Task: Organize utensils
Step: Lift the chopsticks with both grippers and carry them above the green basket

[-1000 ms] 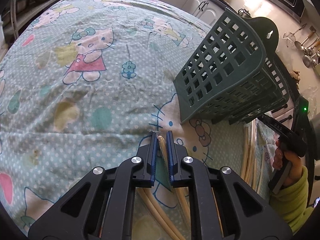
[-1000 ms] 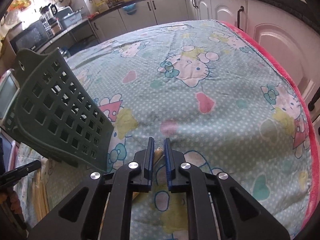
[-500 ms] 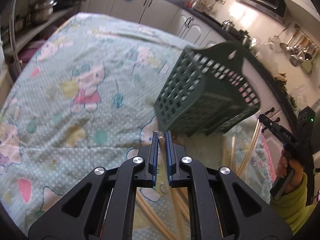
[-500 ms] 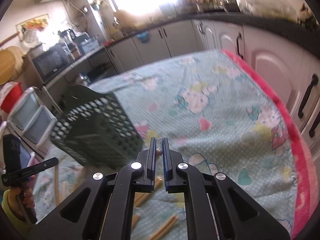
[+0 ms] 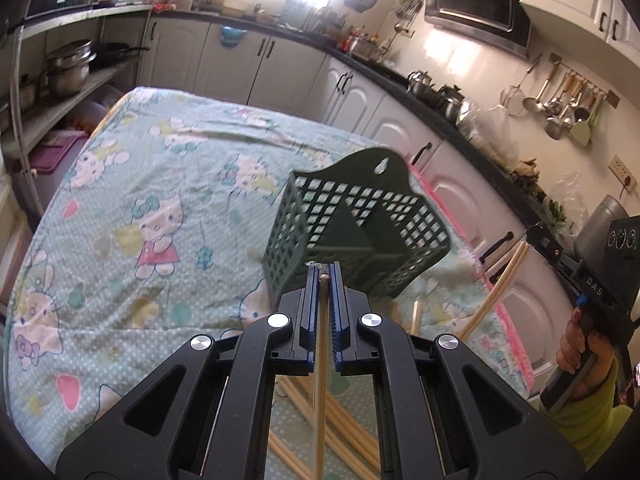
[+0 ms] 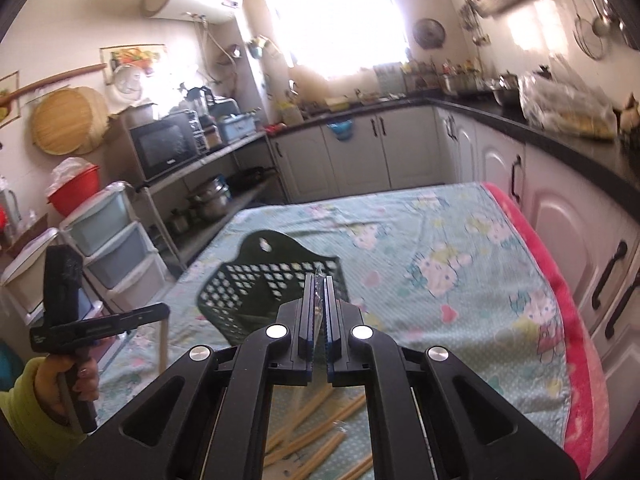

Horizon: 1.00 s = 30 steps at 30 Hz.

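Note:
A dark green slotted basket [image 5: 352, 236] [image 6: 256, 292] stands on the cartoon-print cloth [image 5: 160, 208], its open top showing two compartments. My left gripper [image 5: 324, 270] is shut on one pale wooden chopstick [image 5: 320, 360], held in the air just in front of the basket. In the right wrist view the left gripper [image 6: 160, 312] shows with that stick hanging from it. My right gripper [image 6: 319, 280] is shut on chopsticks [image 6: 318, 312] with a bit of clear wrap. The left wrist view shows the right gripper [image 5: 534, 232] with those chopsticks [image 5: 500, 292] slanting down.
Several loose chopsticks [image 5: 340, 440] [image 6: 312, 420] lie on the cloth below both grippers. The table's pink edge [image 6: 560, 280] runs close to white cabinets [image 6: 560, 208]. A shelf with pots [image 5: 68, 72] stands to the left. A person's hand in a yellow-green sleeve [image 5: 588, 412] holds each gripper.
Both grippers have risen from the cloth and tipped up, each carrying its chopsticks. The basket, seen from the side before, now shows its open top.

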### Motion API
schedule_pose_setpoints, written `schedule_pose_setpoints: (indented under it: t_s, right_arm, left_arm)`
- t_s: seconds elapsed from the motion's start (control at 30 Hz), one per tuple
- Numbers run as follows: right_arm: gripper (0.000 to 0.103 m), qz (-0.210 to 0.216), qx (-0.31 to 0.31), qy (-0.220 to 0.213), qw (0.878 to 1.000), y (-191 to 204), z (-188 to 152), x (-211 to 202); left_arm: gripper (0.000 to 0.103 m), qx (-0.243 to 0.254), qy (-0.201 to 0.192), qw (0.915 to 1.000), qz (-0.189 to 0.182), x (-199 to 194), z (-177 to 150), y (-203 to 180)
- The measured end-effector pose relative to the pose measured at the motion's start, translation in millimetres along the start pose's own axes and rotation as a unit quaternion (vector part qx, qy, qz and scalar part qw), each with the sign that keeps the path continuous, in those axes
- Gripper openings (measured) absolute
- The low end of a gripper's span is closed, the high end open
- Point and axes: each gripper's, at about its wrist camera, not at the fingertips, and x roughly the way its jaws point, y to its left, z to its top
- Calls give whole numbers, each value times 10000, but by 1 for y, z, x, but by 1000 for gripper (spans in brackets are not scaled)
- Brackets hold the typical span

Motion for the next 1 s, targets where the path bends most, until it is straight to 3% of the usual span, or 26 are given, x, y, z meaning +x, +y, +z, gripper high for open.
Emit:
schedule_pose_setpoints:
  t_s: [0.43,1.0]
  right_arm:
    - [4,237,-525,-508,9970,36,29,-32]
    - [4,586,-682,-925,9916,64,70,-27]
  left_arm:
    - [3,371,-544,9977,-179,-24,34,-36]
    - [3,703,-1442,9870,-43,-43,97,-66]
